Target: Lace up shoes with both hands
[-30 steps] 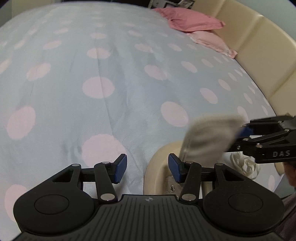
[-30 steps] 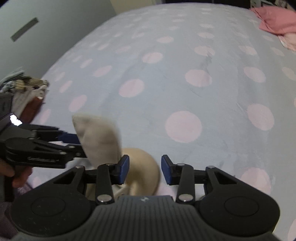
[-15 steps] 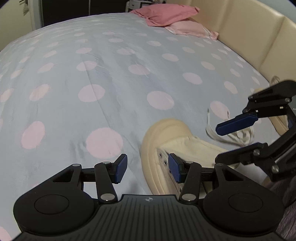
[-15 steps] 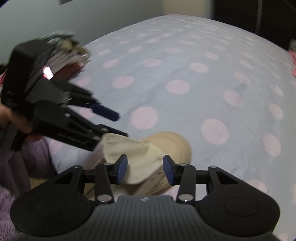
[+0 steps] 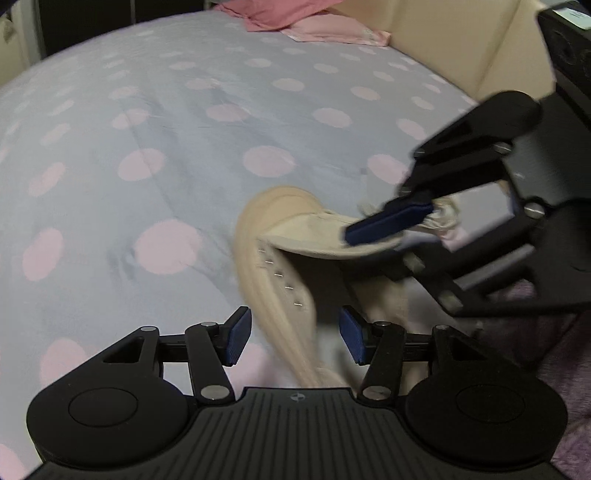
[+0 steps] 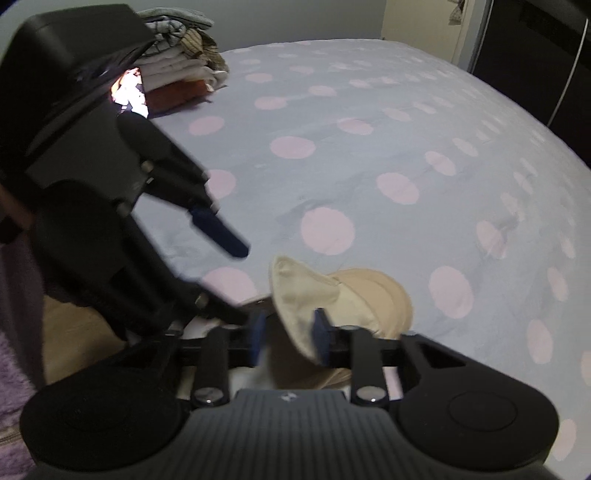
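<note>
A beige shoe (image 5: 280, 258) lies on the polka-dot bed, toe pointing away; its eyelets show along the left flap. Its tongue (image 6: 303, 295) is lifted. My right gripper (image 6: 287, 338) is partly closed around the tongue; in the left wrist view its fingers (image 5: 388, 221) sit above and below the tongue, so it holds it loosely. A bunch of white lace (image 5: 447, 214) lies behind that gripper. My left gripper (image 5: 293, 338) is open and empty, its jaws on either side of the shoe's left flap near the heel.
The grey bedsheet with pink dots (image 5: 147, 147) fills the view. Pink pillows (image 5: 295, 18) and a cream headboard (image 5: 461, 44) lie at the far right. A stack of folded clothes (image 6: 177, 74) stands on the far left in the right wrist view.
Both grippers have closed in on the shoe. The right gripper's jaws have narrowed around the tongue. The left gripper has moved right, over the shoe's left flap.
</note>
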Demonstrator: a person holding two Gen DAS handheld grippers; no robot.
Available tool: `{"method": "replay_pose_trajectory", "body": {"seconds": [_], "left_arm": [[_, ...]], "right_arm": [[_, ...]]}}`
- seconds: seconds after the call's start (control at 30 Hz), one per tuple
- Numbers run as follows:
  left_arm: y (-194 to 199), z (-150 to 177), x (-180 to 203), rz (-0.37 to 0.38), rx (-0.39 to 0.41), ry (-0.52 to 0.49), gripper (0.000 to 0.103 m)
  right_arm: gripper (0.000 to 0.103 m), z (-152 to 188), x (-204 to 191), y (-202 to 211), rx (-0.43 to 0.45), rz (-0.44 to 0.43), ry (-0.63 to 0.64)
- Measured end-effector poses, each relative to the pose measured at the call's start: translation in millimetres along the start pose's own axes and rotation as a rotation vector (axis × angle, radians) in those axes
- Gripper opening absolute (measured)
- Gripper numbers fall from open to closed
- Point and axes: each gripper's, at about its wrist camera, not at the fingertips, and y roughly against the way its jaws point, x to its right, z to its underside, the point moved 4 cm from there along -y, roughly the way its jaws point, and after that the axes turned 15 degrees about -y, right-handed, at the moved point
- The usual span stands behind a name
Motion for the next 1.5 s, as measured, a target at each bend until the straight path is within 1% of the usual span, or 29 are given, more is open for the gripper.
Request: {"method": "replay_pose_trajectory", "body": {"seconds": [0.03, 0.1, 0.2, 0.27, 0.47, 0.63, 0.77, 0.83, 0.97, 1.0, 1.03, 1.07, 1.1, 1.17, 1.23, 1.33, 1.4, 1.47, 1.5], "left_arm": [[0, 0, 1, 0.0, 0.0, -0.003, 0.035], [-2, 2, -5, -0.019, -0.012, 0.017, 0.026], [-5, 5, -15, -0.046, -0.034, 0.06, 0.023], [-5, 7, -22, -0.048, -0.04, 0.088, 0.023], [-4, 8, -26, -0.041, -0.032, 0.107, 0.023], [-1, 0, -29, -0.038, 0.018, 0.128, 0.023], [-2, -3, -34, -0.028, 0.037, 0.155, 0.024], [-2, -5, -36, -0.03, 0.063, 0.149, 0.024], [3, -12, -39, -0.041, 0.157, 0.105, 0.024], [4, -13, -40, -0.055, 0.167, 0.104, 0.026], [5, -14, -41, -0.066, 0.166, 0.112, 0.026], [5, -15, -43, -0.069, 0.164, 0.124, 0.026], [5, -15, -44, -0.066, 0.164, 0.135, 0.026], [5, -17, -46, -0.055, 0.166, 0.156, 0.026], [6, -22, -46, -0.049, 0.172, 0.151, 0.026], [9, -32, -45, -0.045, 0.174, 0.136, 0.026], [10, -41, -44, -0.036, 0.16, 0.118, 0.026], [8, -49, -41, -0.026, 0.144, 0.072, 0.026], [6, -54, -39, -0.033, 0.132, 0.04, 0.026]], "right_arm": [[0.017, -1, 0, -1, 0.004, 0.012, 0.002], [0.011, -2, 1, 2, 0.013, 0.018, -0.002], [0.007, 1, 3, 2, 0.003, 0.024, 0.017], [0.006, 4, 2, 0, -0.015, 0.017, 0.037], [0.006, 22, -11, -22, -0.091, 0.001, 0.093], [0.006, 27, -14, -44, -0.146, 0.002, 0.098], [0.007, 29, -12, -60, -0.185, 0.013, 0.117], [0.007, 30, -13, -63, -0.191, 0.016, 0.132], [0.016, 29, -10, -56, -0.184, -0.003, 0.11], [0.017, 28, -9, -49, -0.168, -0.021, 0.097], [0.027, 26, -7, -42, -0.15, -0.039, 0.084], [0.041, 24, -4, -35, -0.125, -0.053, 0.062], [0.043, 20, 0, -26, -0.098, -0.059, 0.034], [0.043, 14, 11, -8, -0.041, -0.063, -0.024], [0.042, 9, 27, 6, 0.017, -0.044, -0.084], [0.042, 3, 66, 21, 0.108, 0.04, -0.234], [0.042, 2, 97, 27, 0.141, 0.105, -0.345], [0.043, 5, 127, 27, 0.149, 0.16, -0.455], [0.042, 7, 140, 25, 0.145, 0.182, -0.503]]}}
